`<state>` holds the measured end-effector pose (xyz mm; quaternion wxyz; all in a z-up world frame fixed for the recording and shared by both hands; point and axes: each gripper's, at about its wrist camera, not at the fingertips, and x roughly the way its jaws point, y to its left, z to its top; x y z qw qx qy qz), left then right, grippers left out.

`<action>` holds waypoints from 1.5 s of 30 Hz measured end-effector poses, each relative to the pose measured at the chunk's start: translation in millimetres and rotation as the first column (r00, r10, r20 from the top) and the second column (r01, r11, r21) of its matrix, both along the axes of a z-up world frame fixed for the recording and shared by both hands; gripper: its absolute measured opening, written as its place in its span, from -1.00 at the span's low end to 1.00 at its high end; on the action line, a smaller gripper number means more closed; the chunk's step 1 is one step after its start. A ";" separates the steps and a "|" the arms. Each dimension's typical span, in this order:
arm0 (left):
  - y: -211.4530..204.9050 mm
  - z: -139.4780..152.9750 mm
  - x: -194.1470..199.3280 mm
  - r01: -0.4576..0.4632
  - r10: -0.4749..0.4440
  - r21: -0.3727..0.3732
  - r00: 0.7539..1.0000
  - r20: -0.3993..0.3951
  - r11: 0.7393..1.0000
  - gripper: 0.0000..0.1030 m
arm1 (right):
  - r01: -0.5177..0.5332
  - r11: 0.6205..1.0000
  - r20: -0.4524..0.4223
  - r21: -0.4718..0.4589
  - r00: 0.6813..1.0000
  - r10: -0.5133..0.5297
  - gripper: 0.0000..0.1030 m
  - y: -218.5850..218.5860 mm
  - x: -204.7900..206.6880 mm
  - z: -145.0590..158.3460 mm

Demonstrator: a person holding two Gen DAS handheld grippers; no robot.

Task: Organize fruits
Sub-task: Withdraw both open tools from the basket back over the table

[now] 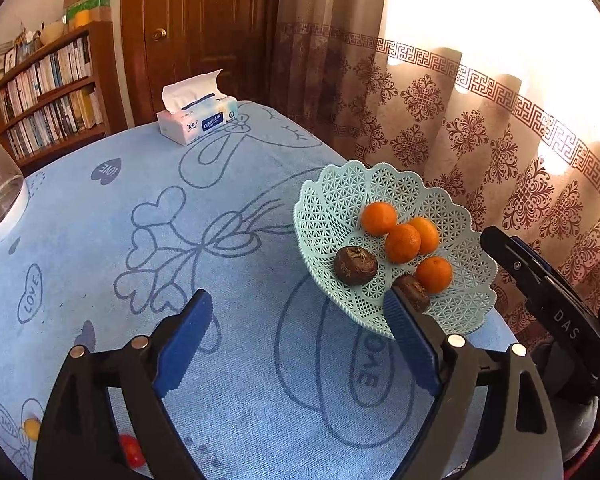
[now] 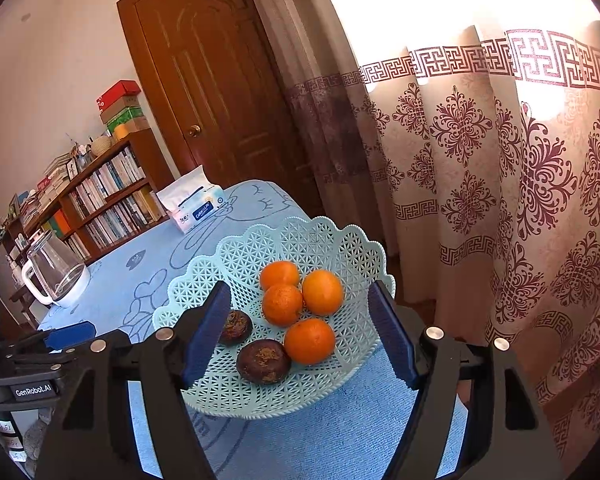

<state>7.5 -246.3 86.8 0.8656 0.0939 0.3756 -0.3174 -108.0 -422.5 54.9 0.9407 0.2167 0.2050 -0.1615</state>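
Left gripper (image 1: 300,328) and right gripper (image 2: 298,332) are gaping, fingers spread; a finger is hiding part of 1 dark fruit (image 1: 414,290) in the basket (image 1: 332,196).

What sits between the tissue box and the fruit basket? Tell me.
Nothing: in the left wrist view, only bare blue tablecloth stretches between the tissue box and the fruit basket.

Left gripper (image 1: 298,338) and right gripper (image 2: 300,334): black frames, ribbed blue finger pads (image 1: 186,346), round silver screws (image 2: 434,333). White lettering read "DAS" on one, "GenRobot.AI" on the other.
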 end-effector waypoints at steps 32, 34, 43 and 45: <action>174.8 66.5 -26.2 -0.297 0.312 -0.100 0.926 0.214 0.950 0.79 | -0.109 0.994 0.054 -0.019 0.992 0.110 0.62 51.2 -5.8 24.8; 187.4 67.6 -28.6 -0.320 0.335 -0.104 0.915 0.224 0.942 0.79 | -0.123 0.992 0.054 -0.023 0.991 0.124 0.62 57.2 -4.6 26.0; 237.6 36.7 -31.1 -0.431 0.432 -0.049 0.882 0.188 0.901 0.79 | -0.198 0.980 0.015 -0.032 0.980 0.198 0.62 85.5 6.5 19.9; 246.4 26.4 -30.0 -0.455 0.453 -0.030 0.874 0.178 0.890 0.78 | -0.217 0.976 0.002 -0.034 0.976 0.218 0.62 92.7 9.6 17.3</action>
